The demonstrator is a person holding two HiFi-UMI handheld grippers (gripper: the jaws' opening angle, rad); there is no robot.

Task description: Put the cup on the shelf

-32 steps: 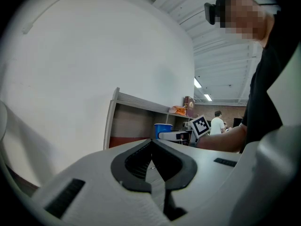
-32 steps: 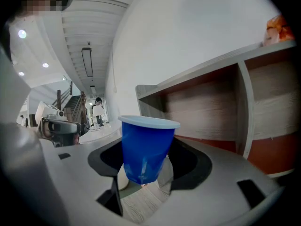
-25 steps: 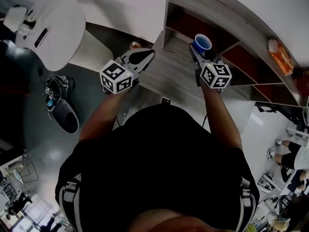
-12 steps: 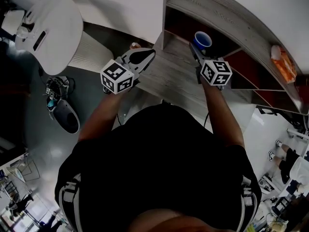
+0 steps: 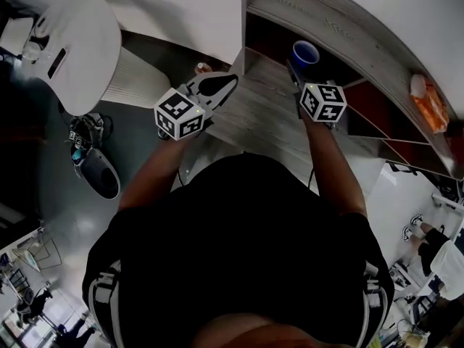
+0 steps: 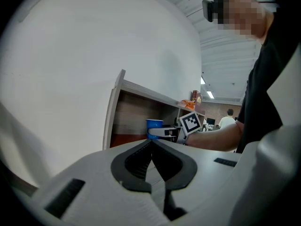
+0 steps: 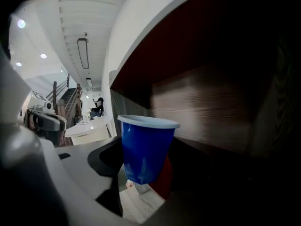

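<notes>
Gripping the blue cup upright between the jaws of the right gripper, just inside the shelf, likely for setting down level. Holding the left gripper aside, jaws closed on nothing, clear of that path.

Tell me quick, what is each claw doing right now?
Left claw: closed, holding nothing.
Right claw: closed on the blue cup.
</notes>
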